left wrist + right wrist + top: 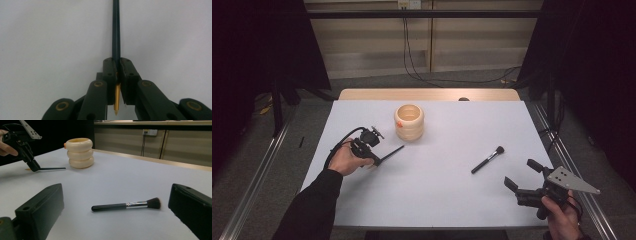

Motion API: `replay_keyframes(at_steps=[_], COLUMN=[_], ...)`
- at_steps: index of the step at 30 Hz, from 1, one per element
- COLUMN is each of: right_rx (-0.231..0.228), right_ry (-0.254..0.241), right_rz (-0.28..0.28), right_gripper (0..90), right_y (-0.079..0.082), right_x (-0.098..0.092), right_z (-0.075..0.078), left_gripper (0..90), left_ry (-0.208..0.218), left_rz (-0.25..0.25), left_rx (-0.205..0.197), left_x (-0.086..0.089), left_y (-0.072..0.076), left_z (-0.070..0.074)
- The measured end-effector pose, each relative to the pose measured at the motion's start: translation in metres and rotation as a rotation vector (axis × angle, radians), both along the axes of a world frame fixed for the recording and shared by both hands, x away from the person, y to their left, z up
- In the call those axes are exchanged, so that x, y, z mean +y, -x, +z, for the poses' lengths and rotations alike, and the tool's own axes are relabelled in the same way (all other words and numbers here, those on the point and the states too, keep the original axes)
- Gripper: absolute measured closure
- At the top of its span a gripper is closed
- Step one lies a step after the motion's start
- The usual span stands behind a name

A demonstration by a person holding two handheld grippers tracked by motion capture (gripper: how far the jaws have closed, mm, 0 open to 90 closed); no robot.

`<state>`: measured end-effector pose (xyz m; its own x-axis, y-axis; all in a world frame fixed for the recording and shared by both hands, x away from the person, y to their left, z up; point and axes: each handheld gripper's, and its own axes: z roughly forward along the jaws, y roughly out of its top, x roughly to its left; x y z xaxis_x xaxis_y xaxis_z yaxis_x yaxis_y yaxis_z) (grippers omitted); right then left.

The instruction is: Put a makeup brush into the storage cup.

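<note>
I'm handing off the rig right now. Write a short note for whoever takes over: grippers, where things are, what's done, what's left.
Left gripper: shut on the thin dark stick, its gold tip behind the pads, low over the table.
Right gripper: open, empty, near the table's right edge.
Makeup brush: lying flat just ahead of the right gripper, untouched.
Cream ringed holder: upright, nothing seen standing in it.
Done: stick gripped.
Left, probably: stick into the holder, then the brush.

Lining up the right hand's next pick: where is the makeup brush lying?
In the high view the makeup brush lies flat on the table's right half, up and left of the open right hand-held gripper, well right of the ringed cream holder.
</note>
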<state>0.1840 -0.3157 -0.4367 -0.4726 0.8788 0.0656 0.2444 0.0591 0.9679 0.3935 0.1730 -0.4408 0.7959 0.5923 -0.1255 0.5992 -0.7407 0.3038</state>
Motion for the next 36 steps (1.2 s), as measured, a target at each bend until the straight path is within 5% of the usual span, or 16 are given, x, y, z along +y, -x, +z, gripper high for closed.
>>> replay_keyframes(at_steps=[8,13,18,28,36], right_rx=[0.000,-0.001,-0.001,-0.002,-0.002], right_ry=[-0.003,-0.002,-0.005,-0.003,-0.004], right_rz=[-0.002,-0.001,-0.001,-0.002,-0.002], right_gripper=[0.0,0.0,0.0,0.0,0.0], right_y=[0.000,0.000,0.000,0.000,0.000], right_x=[0.001,0.000,0.000,0.001,0.001], right_z=[0.000,0.000,0.000,0.000,0.000], left_gripper=[83.7,83.7,83.6,83.7,83.6], left_ry=[0.078,0.191,0.223,0.417,0.509], left_rz=[0.033,0.054,0.048,0.103,0.118], left_rx=[-0.027,-0.062,-0.082,-0.210,-0.306], left_x=[0.009,0.013,0.015,0.025,0.027], left_y=[0.006,0.013,0.018,0.034,0.044], left_z=[0.009,0.015,0.018,0.030,0.040])
